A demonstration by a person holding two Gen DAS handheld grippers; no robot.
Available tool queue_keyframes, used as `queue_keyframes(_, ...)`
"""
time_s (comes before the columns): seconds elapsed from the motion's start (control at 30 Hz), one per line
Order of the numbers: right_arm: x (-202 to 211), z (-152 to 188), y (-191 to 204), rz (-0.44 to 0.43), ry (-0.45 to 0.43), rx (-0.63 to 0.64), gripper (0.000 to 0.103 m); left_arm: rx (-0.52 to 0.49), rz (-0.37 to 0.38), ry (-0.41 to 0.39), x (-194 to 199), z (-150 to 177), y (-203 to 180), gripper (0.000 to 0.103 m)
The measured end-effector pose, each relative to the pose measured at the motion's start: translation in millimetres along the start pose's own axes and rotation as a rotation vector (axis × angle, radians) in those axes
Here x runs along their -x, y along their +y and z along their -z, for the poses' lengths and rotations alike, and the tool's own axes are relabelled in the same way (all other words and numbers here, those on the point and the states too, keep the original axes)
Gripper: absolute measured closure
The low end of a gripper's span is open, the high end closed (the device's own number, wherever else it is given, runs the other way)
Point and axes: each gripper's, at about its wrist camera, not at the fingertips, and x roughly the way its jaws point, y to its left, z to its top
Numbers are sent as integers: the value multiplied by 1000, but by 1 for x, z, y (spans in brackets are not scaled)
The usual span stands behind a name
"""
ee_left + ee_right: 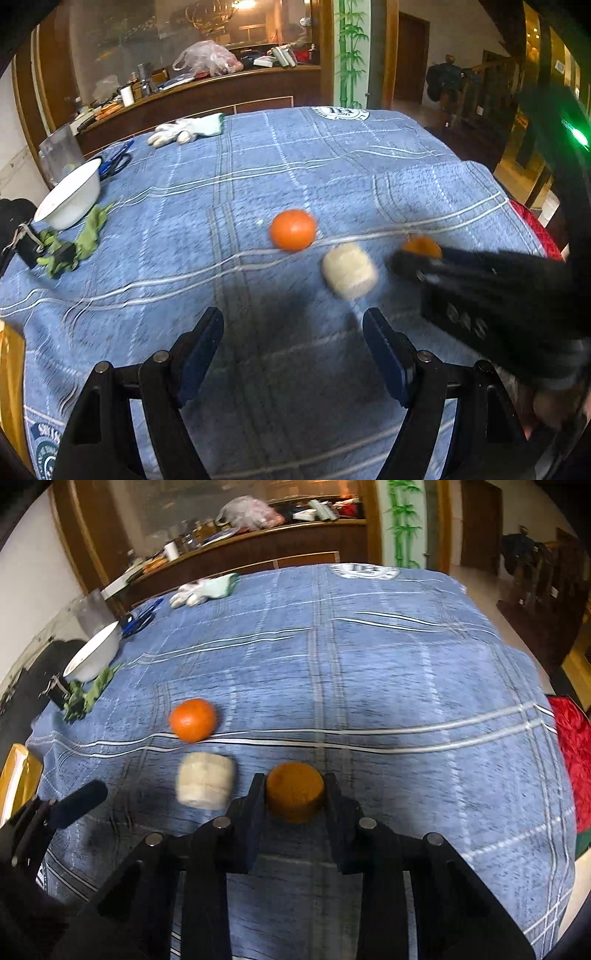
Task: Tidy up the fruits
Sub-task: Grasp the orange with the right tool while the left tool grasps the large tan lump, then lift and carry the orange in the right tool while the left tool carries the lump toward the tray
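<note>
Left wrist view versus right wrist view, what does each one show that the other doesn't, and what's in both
Only the left wrist view shows the left gripper with both fingers spread wide over bare blue cloth, and the right gripper from the side.

Only the right wrist view shows the fingers closed on either side of the darker orange fruit, plus a red fabric at the table's right edge in full.

Both show the bright orange fruit, the pale cream object, the white bowl, the white glove and the blue scissors.

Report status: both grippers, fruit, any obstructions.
Right gripper shut on dull orange fruit. Left gripper open, empty. Bright orange and pale fruit loose on blue cloth. White bowl far left, path unobstructed.
</note>
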Motion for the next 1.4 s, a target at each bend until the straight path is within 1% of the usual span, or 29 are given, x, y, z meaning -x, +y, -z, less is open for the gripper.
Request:
queue_keyframes(0.1,8,5,-16,10,-16,-42,72,-8,2,17,-14,-7,-11,25)
queue_keyframes(0.23,16,8,-29,16,-35,-75,72,-11,9,44,-29,-12,-24,30)
queue_keyframes(0.3,20,8,-33,13,-46,-91,72,-20,23,33,-29,-15,-28,45)
queue_keyframes(0.33,21,7,-34,9,-50,-95,72,-28,31,32,-28,-15,-30,63)
queue_keyframes(0.37,22,6,-33,8,-52,-93,71,-44,17,28,-26,-15,-33,69)
queue_keyframes(0.47,24,6,-30,6,-54,-83,72,-38,31,32,-26,-14,-31,69)
queue_keyframes(0.57,31,10,-29,26,-64,-75,72,-19,25,40,-23,-14,-20,69)
queue_keyframes(0.73,42,20,-34,51,-65,-88,72,-4,-1,23,-9,-9,-6,69)
queue_keyframes(0.87,53,31,-28,59,-65,-86,72,15,-10,-3,11,-3,5,69)
queue_keyframes(1.07,76,50,-5,53,-83,-73,72,62,-23,-28,43,15,29,69)
queue_keyframes(1.4,101,85,45,23,-120,-64,71,143,-64,-55,87,59,76,69)
